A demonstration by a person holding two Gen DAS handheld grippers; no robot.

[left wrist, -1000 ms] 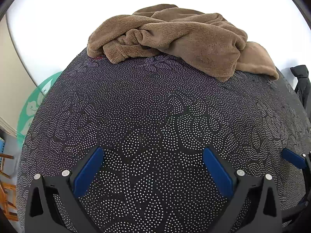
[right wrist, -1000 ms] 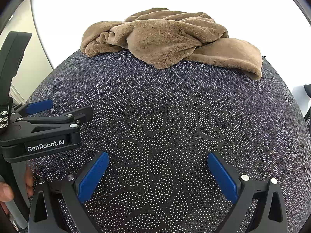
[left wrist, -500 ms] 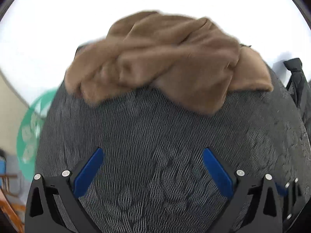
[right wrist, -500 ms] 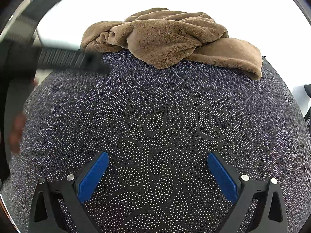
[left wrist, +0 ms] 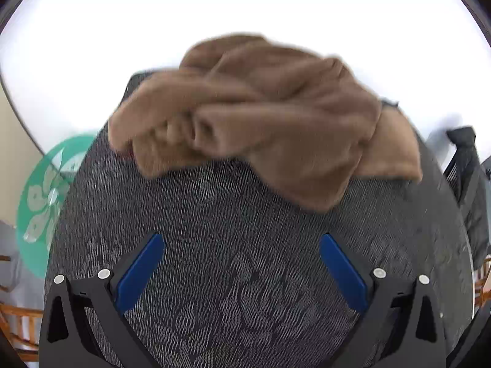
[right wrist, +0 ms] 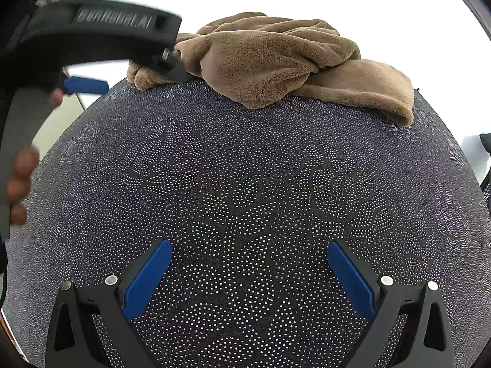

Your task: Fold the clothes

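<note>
A crumpled brown fleece garment lies in a heap at the far edge of the dark dotted table cover. In the left wrist view, blurred by motion, my left gripper is open above the cover, a short way in front of the garment. The right wrist view shows that left gripper at the upper left, open, with one black finger against the garment's left end. My right gripper stands open over the near part of the cover, holding nothing and well short of the garment.
A hand holds the left gripper's handle at the left edge. A round green object with a pale flower pattern sits beyond the table's left side. A black object is at the right; wooden rails show lower left.
My left gripper has moved forward and up to the garment's left end, staying open. The right gripper and the garment have not moved.
</note>
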